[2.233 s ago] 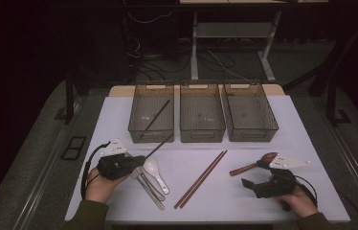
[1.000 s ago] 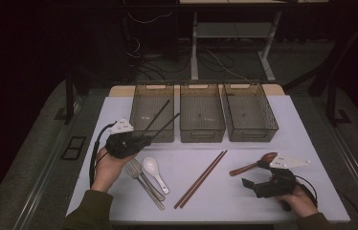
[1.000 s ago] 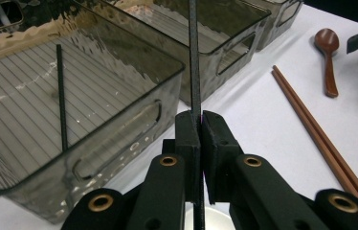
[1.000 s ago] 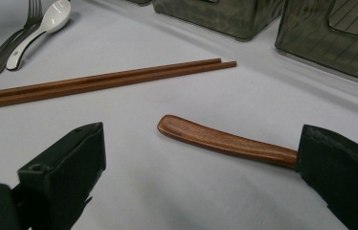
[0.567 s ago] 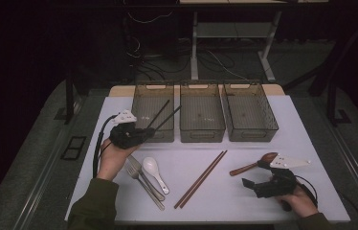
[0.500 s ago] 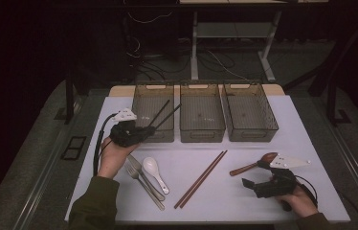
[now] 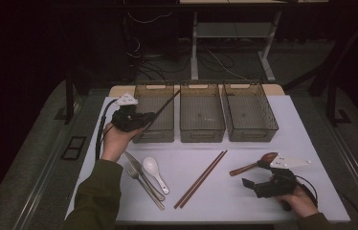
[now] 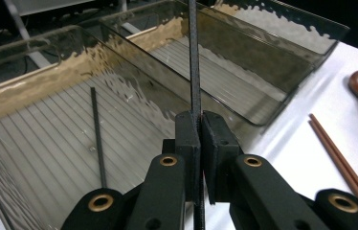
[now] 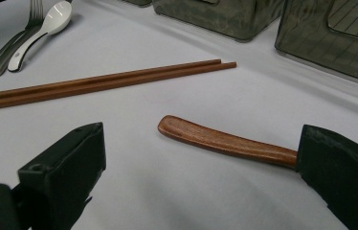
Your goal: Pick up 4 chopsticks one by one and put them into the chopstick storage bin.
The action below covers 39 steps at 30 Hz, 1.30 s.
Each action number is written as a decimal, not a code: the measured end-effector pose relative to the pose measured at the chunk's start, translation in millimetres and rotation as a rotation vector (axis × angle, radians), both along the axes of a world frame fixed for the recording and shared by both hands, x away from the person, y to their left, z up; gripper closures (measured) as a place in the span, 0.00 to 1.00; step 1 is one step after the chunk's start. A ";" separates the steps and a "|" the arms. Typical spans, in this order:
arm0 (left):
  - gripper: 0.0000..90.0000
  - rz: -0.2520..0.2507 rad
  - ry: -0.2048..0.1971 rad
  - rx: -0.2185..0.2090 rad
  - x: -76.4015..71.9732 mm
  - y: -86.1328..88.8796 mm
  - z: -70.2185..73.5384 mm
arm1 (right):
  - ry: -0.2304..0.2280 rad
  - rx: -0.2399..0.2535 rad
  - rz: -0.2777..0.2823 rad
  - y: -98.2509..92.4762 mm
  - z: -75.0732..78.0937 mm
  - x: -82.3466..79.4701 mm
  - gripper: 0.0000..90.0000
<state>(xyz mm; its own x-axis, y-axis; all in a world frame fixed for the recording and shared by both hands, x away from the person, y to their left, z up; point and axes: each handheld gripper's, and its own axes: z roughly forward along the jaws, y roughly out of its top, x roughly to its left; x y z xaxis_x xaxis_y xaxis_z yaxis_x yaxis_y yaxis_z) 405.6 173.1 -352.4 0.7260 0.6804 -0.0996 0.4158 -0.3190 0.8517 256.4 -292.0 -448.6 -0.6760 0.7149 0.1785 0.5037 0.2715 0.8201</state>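
My left gripper [image 7: 149, 117] is shut on a thin black chopstick [image 7: 165, 104], held above the near left corner of the left clear bin [image 7: 154, 136]. In the left gripper view the pads [image 8: 187, 132] pinch the black chopstick [image 8: 194, 57], which points out over the bin. A second black chopstick [image 8: 97, 139] lies on that bin's floor. My right gripper [image 7: 255, 175] rests open on the table at the front right. The handle of a brown wooden spoon [image 9: 225, 141] lies between its jaws, untouched.
Two more clear bins, the middle bin [image 7: 202, 135] and the right bin [image 7: 251, 135], stand in the row. A pair of brown chopsticks [image 7: 201, 178] lies mid-table. A white spoon [image 7: 154, 171], a fork [image 7: 142, 186] and a knife [image 7: 135, 165] lie at the front left.
My left gripper has carried the black chopstick away from the person and upward, from beside the cutlery to over the left bin. The right gripper has not moved.
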 end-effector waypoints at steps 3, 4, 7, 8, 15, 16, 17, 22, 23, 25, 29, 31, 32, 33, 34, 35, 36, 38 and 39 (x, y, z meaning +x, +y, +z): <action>0.94 0.009 -0.004 0.006 9.3 0.3 2.3 | -0.001 0.001 -0.001 -0.2 0.1 0.0 0.03; 0.94 0.014 -0.006 0.006 12.2 0.0 2.7 | -0.001 0.001 -0.001 -0.3 0.2 0.0 0.03; 0.94 0.027 -0.014 0.006 20.8 -0.6 2.7 | 0.000 0.002 -0.001 -0.6 0.1 0.1 0.03; 0.94 0.030 -0.014 0.004 23.5 -0.9 2.1 | 0.001 0.002 -0.002 -0.6 0.1 0.1 0.03; 0.94 0.070 -0.011 -0.013 42.9 0.4 -6.2 | 0.002 0.005 -0.003 -1.3 0.2 -0.2 0.03; 0.94 0.079 -0.006 -0.017 45.5 0.6 -7.6 | 0.003 0.005 -0.003 -1.4 0.3 -0.2 0.03; 0.94 0.086 -0.004 -0.025 48.2 0.6 -9.1 | 0.002 0.005 -0.002 -1.6 0.3 -0.2 0.03; 0.94 0.112 0.019 -0.019 58.2 0.0 -15.7 | -0.002 0.007 -0.004 -2.7 0.2 0.2 0.03; 0.94 0.116 0.023 -0.014 59.6 -0.1 -16.9 | -0.002 0.009 -0.005 -2.9 0.1 0.2 0.03; 0.94 0.123 0.031 -0.011 61.3 -0.1 -19.0 | -0.002 0.011 -0.006 -3.6 0.1 0.3 0.03; 0.94 0.133 0.053 -0.001 62.8 0.0 -23.4 | 0.000 0.013 -0.007 -4.2 0.6 -0.3 0.03; 0.94 0.137 0.065 0.017 63.6 -0.2 -25.5 | 0.000 0.013 -0.007 -4.3 0.6 -0.3 0.03; 0.94 0.141 0.070 0.016 63.9 -0.3 -26.5 | 0.000 0.014 -0.007 -4.2 0.6 -0.3 0.03; 0.94 0.145 0.072 0.015 64.3 -0.3 -27.5 | 0.000 0.014 -0.007 -4.1 0.6 -0.3 0.03; 0.94 0.146 0.078 0.021 64.7 0.1 -28.2 | 0.000 0.014 -0.007 -4.1 0.5 -0.4 0.03; 0.94 0.150 0.085 0.023 64.7 -0.2 -29.0 | 0.000 0.013 -0.007 -4.1 0.6 -0.4 0.03; 0.94 0.152 0.084 0.027 65.1 -0.4 -29.8 | 0.000 0.014 -0.007 -4.1 0.6 -0.4 0.03; 0.94 0.158 0.091 0.025 65.5 -0.6 -30.9 | 0.000 0.014 -0.008 -4.3 0.6 -0.3 0.03; 0.94 0.156 0.091 0.027 65.8 -0.6 -31.0 | 0.000 0.013 -0.008 -4.3 0.6 -0.3 0.03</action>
